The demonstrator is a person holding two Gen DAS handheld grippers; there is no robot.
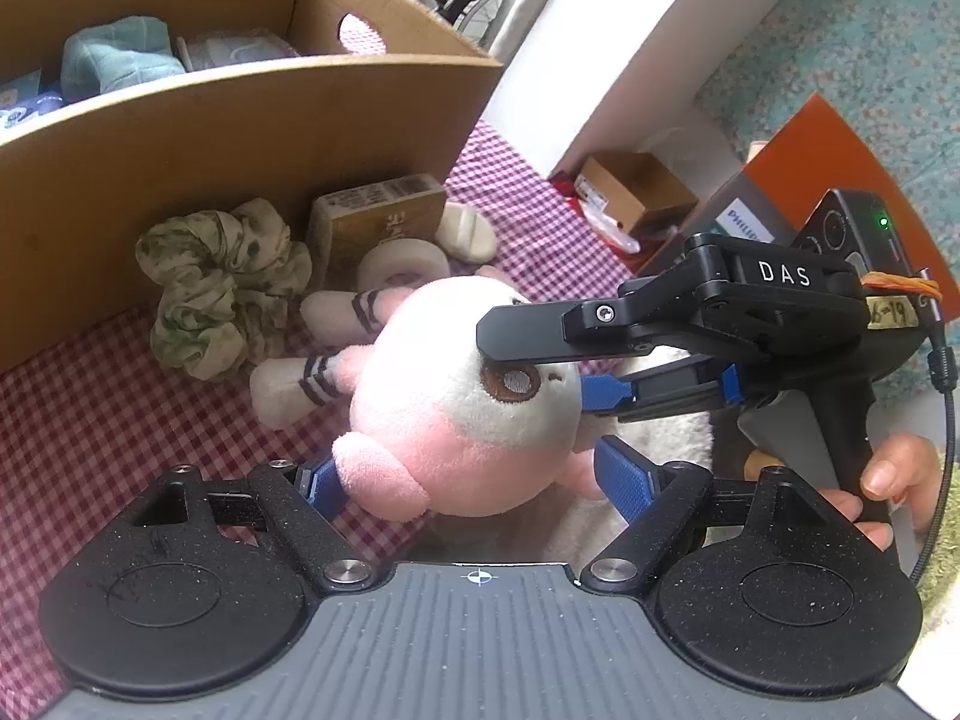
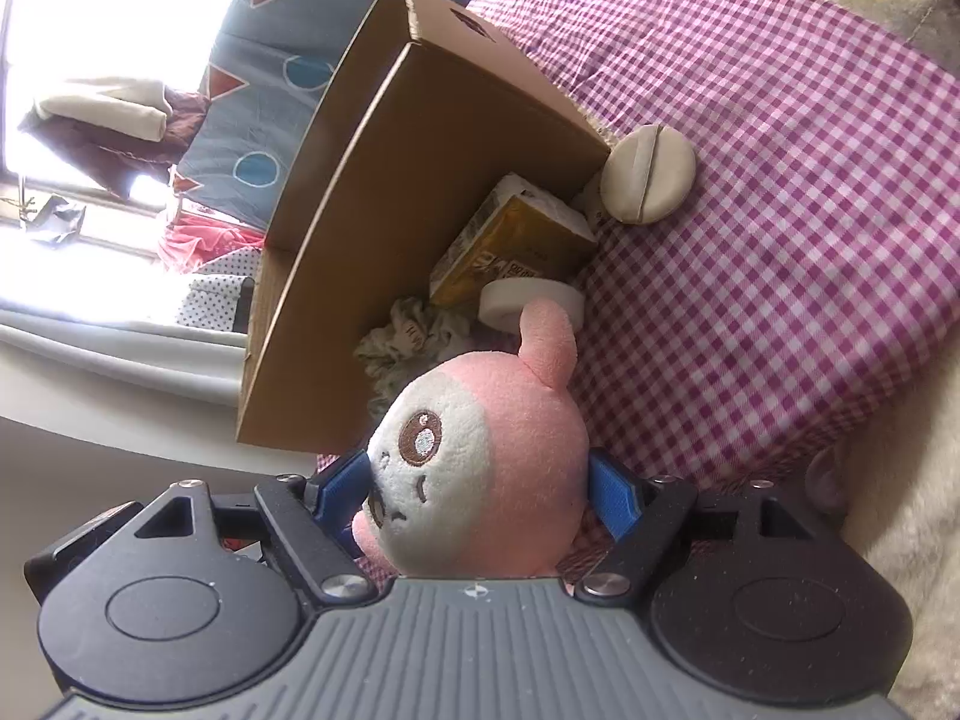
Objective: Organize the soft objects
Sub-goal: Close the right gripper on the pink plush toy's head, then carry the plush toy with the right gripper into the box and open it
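Note:
A pink and white plush toy (image 1: 432, 420) lies on the purple checked bedspread (image 1: 90, 420) in front of a big cardboard box (image 1: 240, 138). My left gripper (image 1: 474, 483) is shut on its lower pink body, a blue pad on each side. My right gripper (image 1: 534, 363) comes in from the right, held by a hand (image 1: 894, 480), and clamps the head from above and below. In the right wrist view the right gripper (image 2: 477, 498) presses the plush toy (image 2: 480, 456) at the face and at the pink side. A green patterned scrunchie (image 1: 216, 288) lies by the box.
A brown packet (image 1: 378, 222), a white ring (image 1: 402, 264) and a round cream puff (image 1: 465, 231) lie against the box wall. The box holds a teal cloth (image 1: 114, 54). A small carton (image 1: 636, 192) and an orange box (image 1: 810, 162) stand at the right.

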